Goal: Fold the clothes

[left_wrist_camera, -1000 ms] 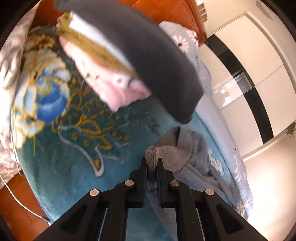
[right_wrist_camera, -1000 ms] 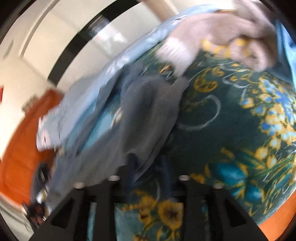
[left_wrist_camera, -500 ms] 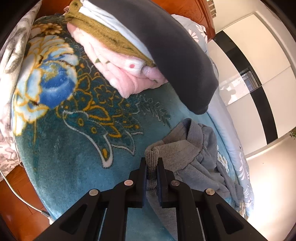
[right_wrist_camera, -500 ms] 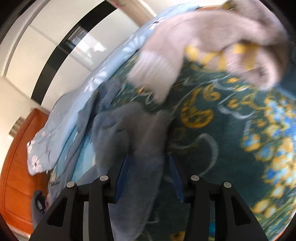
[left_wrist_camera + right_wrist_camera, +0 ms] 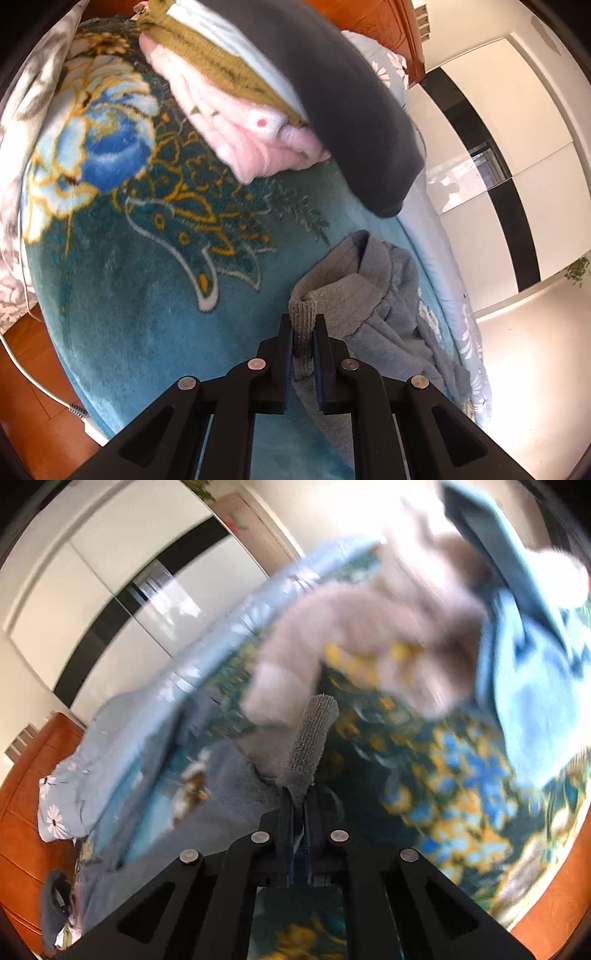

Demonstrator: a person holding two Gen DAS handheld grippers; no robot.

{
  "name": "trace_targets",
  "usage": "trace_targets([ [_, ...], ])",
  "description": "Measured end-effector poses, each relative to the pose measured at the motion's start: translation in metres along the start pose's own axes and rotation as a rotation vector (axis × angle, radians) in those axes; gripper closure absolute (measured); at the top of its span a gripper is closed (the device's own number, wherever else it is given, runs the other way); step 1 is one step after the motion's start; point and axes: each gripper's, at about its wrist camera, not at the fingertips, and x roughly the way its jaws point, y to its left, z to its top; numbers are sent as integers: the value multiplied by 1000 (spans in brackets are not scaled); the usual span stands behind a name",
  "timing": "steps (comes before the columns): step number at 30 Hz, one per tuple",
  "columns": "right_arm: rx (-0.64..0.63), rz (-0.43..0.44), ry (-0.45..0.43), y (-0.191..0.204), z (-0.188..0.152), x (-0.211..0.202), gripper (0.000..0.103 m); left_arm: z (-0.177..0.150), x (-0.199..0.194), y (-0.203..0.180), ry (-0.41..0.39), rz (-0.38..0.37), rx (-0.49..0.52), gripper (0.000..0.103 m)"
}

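Observation:
A grey garment [image 5: 380,306] with a ribbed band lies bunched on a teal flowered blanket [image 5: 147,295] on the bed. My left gripper [image 5: 303,325] is shut on the garment's ribbed edge. In the right wrist view, which is blurred, my right gripper [image 5: 299,801] is shut on another ribbed edge [image 5: 314,738] of the same grey garment [image 5: 229,782], which stands up between the fingers.
A stack of folded clothes, pink [image 5: 236,122], olive and dark grey [image 5: 343,110], sits at the back of the blanket. A beige and yellow garment [image 5: 369,638] and a light blue one [image 5: 528,686] lie ahead of the right gripper. A wooden floor [image 5: 33,424] and a white cable lie left of the bed.
My right gripper has closed on the garment's ribbed edge; half a second ago it was open over the cloth. The left gripper has kept its hold and moved slightly away from the folded stack.

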Motion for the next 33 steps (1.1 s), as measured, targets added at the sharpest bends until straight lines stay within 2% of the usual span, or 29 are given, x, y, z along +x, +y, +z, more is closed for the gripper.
trace_targets([
  [3, 75, -8, 43, -23, -9, 9, 98, -2, 2, 11, 14, -5, -25, 93],
  [6, 108, 1, 47, -35, -11, 10, 98, -2, 2, 16, 23, -15, -29, 93],
  [11, 34, -29, 43, -29, -13, -9, 98, -2, -1, 10, 10, -3, 13, 92],
  [17, -1, -70, 64, -27, -17, -6, 97, -3, 6, 19, 43, 2, 21, 89],
  [19, -9, -71, 65, -26, -16, -9, 91, -4, 3, 18, 50, -9, 50, 88],
  [20, -13, -78, 64, -25, -16, -11, 82, -4, -1, 16, 52, -13, 67, 87],
  [21, -17, -93, 55, -26, -16, -15, 66, -3, -7, 14, 57, -6, 90, 84],
  [24, -13, -140, -15, -29, -17, -39, 51, 1, -33, 9, 29, 36, 151, 79],
  [26, -26, -185, -67, -25, -16, -51, 51, 8, -45, -5, 20, 26, 217, 70],
  [28, -62, -212, -103, -13, -12, -59, 51, 16, -36, -37, 54, 15, 325, 63],
  [30, -104, -171, -104, 9, -10, -58, 51, 23, -16, -75, 105, -6, 426, 58],
  [31, -127, -144, -104, 21, -10, -57, 51, 25, -2, -95, 136, -20, 473, 51],
  [33, -175, -88, -102, 45, -10, -55, 51, 33, 36, -126, 197, -42, 511, 46],
])
